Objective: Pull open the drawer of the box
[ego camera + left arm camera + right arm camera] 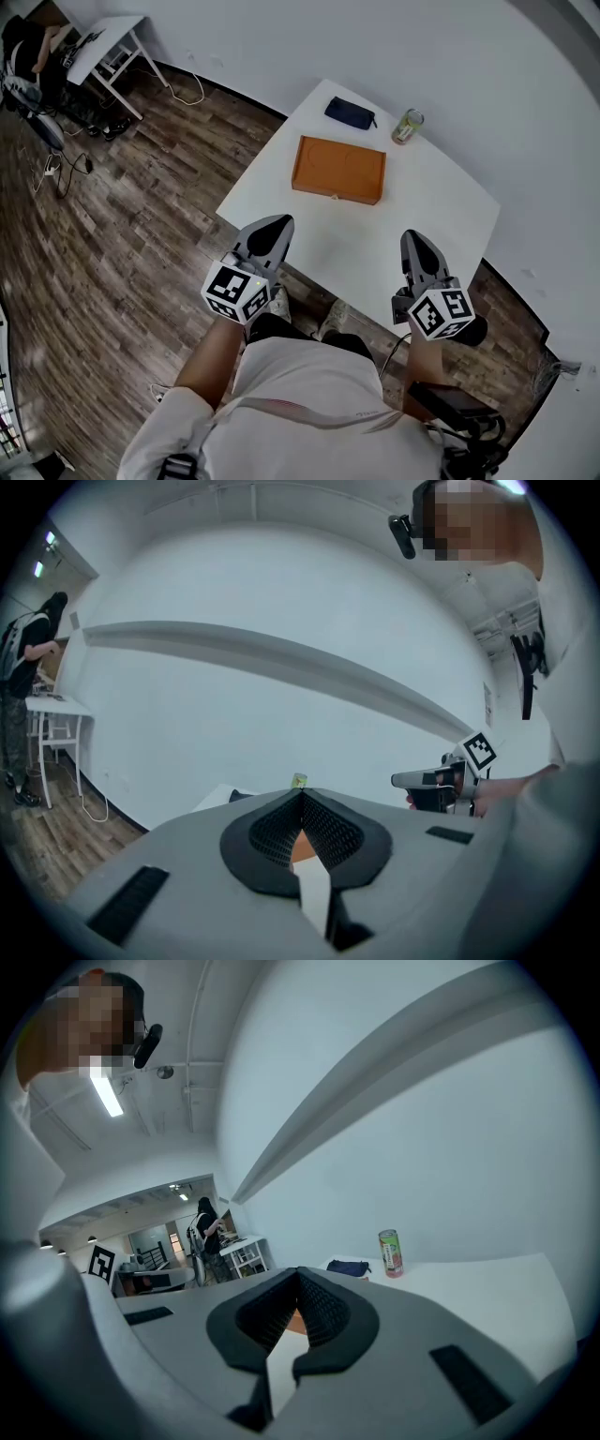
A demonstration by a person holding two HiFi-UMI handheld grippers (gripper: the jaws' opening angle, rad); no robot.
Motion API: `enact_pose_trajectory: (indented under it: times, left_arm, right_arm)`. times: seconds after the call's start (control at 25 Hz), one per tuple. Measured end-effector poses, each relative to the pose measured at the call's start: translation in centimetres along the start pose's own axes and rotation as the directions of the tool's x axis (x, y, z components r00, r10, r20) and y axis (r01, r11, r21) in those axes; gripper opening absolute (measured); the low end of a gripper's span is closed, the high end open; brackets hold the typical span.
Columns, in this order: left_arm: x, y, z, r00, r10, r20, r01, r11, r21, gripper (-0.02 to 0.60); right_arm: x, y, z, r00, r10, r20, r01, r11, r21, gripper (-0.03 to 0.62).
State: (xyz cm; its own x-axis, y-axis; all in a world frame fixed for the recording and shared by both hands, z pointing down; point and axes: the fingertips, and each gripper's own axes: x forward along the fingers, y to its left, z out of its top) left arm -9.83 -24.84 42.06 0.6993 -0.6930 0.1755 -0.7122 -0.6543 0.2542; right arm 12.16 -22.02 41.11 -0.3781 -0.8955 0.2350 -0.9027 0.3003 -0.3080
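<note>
Head view: we see the white table (427, 202) standing against the wall. The orange box (338, 169) lies flat near the table's middle, and a small pull shows on its near face. Behind the box lie a dark blue pouch (350, 112) and a can (408, 126), both apart from it. The left gripper (275, 225) hangs over the table's near left edge. The right gripper (415, 240) hangs over the near right part. Both are well short of the box and touch nothing.

Left gripper view: we find the jaws pressed together at the tips, with nothing gripped. A sliver of the box shows through the gap below the tips, and the can stands far beyond them. The right gripper appears level at the right.

Right gripper view: the jaws meet at the tips and hold nothing. The box shows orange behind them. The can and the pouch stand further back, to the right.
</note>
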Motion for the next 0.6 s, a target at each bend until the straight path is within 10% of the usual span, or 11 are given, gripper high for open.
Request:
enact_pose_trajectory:
  times: [0.6]
  left_arm:
    - [13.5, 1.3, -13.4, 0.942, 0.073, -0.327, -0.091, 0.995, -0.04, 0.168]
  right_arm:
    - [-1.1, -4.2, -4.1, 0.995, -0.023, -0.095, 0.027, 0.998, 0.048, 0.003]
